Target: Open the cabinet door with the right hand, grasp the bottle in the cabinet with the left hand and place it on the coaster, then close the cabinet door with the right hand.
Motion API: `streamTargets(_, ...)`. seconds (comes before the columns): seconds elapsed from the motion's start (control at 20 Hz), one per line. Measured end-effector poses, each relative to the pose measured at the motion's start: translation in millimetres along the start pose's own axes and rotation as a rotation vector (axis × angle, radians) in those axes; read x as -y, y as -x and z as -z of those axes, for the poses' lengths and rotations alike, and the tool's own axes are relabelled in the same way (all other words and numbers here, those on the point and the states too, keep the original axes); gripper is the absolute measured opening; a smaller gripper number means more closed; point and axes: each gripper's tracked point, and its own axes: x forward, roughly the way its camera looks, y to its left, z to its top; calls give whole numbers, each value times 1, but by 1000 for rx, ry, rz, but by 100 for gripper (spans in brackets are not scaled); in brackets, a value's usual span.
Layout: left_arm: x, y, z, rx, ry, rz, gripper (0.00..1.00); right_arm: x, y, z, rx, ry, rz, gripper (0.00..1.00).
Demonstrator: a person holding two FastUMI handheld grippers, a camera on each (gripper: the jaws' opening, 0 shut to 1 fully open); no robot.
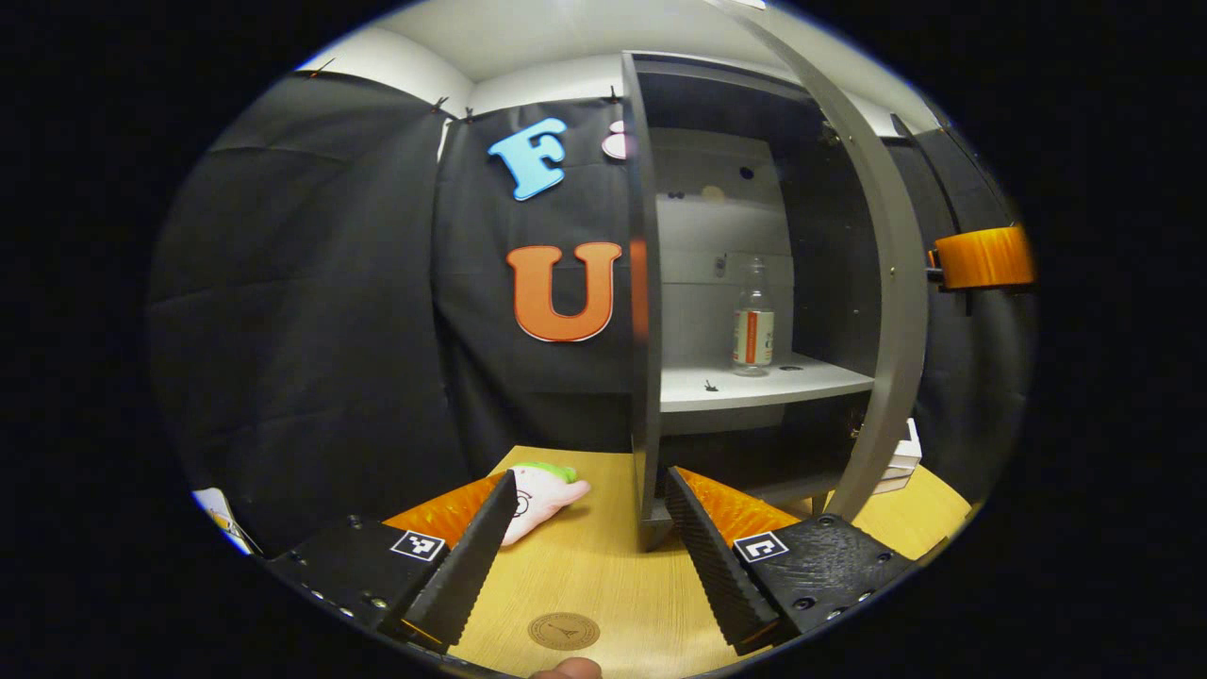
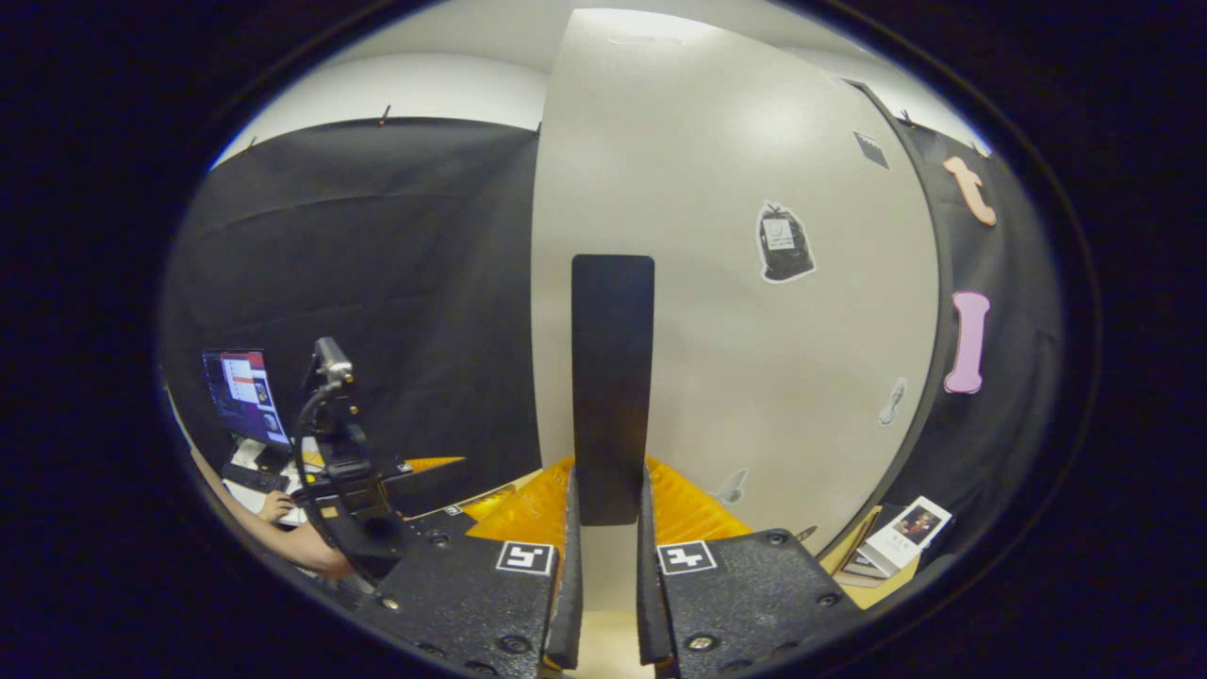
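In the left gripper view the cabinet stands open, its door swung out to the right. A clear bottle with an orange-striped label stands upright on the white shelf. My left gripper is open, low over the wooden table, well short of the bottle. A round brown coaster lies between its fingers. In the right gripper view my right gripper is shut on the lower end of the black vertical handle on the pale door. The right gripper's orange body pokes out past the door edge.
A pink and green plush toy lies on the table left of the cabinet foot. Small books sit at the table's right corner. A person's arm and a monitor are at the left behind the left gripper.
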Motion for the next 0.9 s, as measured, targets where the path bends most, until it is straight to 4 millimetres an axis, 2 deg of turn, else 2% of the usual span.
streamTargets(0.2, 36, -22, -12, 30, -25, 70, 95, 32, 2, 1, -27, -48, -55, 27)
streamTargets(0.35, 70, -41, -28, 57, -48, 124, 95, 45, 4, 3, -39, -65, -50, 27)
streamTargets(0.65, 133, -86, -53, 103, -78, 217, 95, 59, 55, 12, -35, -127, 63, 27)
streamTargets(0.8, 150, -113, -68, 134, -117, 187, 100, 63, 75, 13, -33, -127, 139, 26)
streamTargets(0.85, 158, -123, -74, 147, -120, 189, 96, 65, 81, 12, -44, -116, 165, 25)
streamTargets(0.9, 165, -133, -78, 154, -118, 188, 96, 66, 89, 10, -51, -101, 190, 25)
